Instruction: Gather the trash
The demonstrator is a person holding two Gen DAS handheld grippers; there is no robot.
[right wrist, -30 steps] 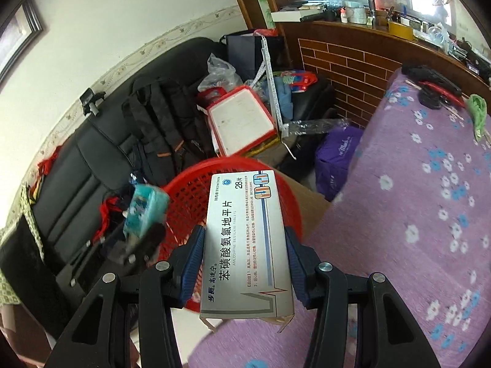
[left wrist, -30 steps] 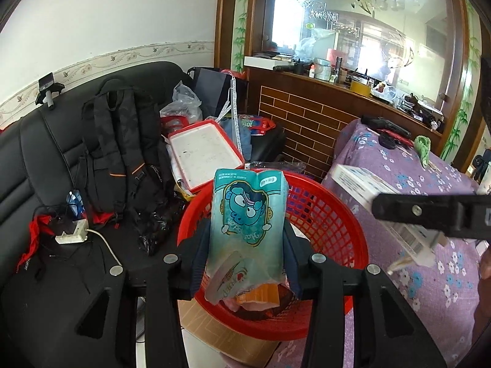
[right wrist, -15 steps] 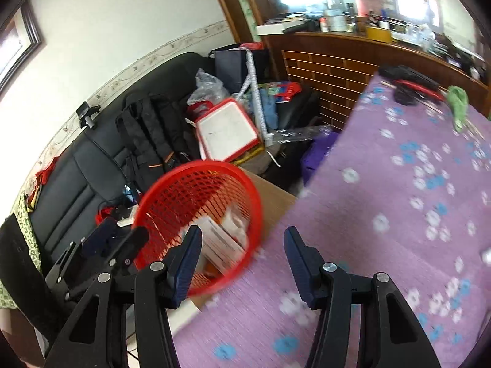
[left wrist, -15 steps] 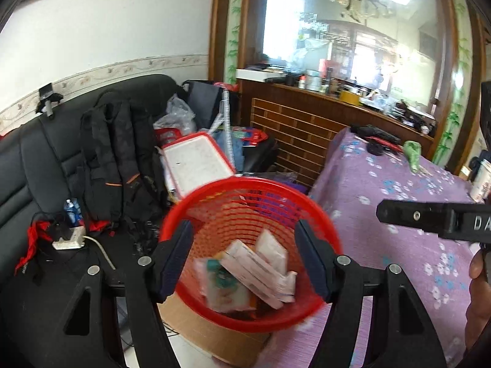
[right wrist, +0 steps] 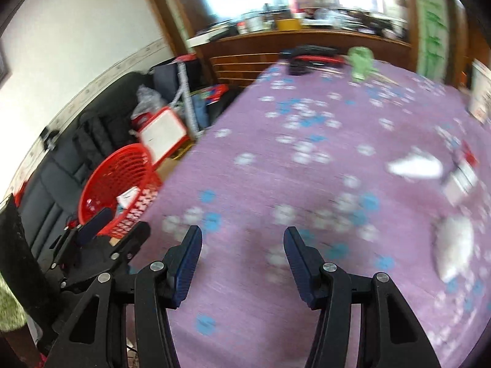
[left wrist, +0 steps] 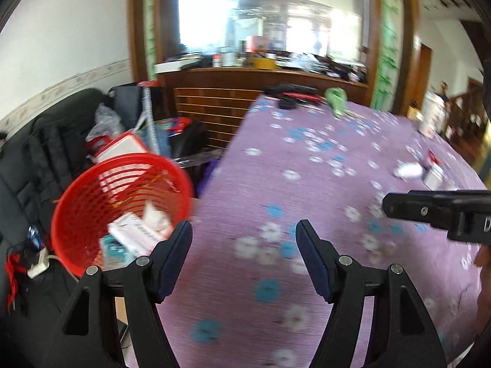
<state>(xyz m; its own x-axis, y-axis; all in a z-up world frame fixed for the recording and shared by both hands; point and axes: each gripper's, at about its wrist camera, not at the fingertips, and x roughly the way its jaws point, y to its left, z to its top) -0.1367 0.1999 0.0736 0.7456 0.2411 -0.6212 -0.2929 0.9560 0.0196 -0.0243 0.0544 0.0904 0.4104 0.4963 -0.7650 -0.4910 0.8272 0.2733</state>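
Left gripper [left wrist: 244,234] and right gripper [right wrist: 242,242] both hanging over purple tablecloth [left wrist: 307,184], jaws wide, nothing between. Red basket [left wrist: 92,190] sitting lower left, holding boxes [left wrist: 135,236]. White scraps [right wrist: 414,165] lying right of frame, blurred.

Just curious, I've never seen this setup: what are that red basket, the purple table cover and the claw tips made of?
The red basket looks like moulded plastic: glossy, with thin ribs and open mesh walls. The purple table cover seems to be printed cloth, matte with a flower pattern, though blur hides any weave. The left claw has matte black, probably plastic, arms with metal screws; its dark blue pads look ribbed, possibly rubber.
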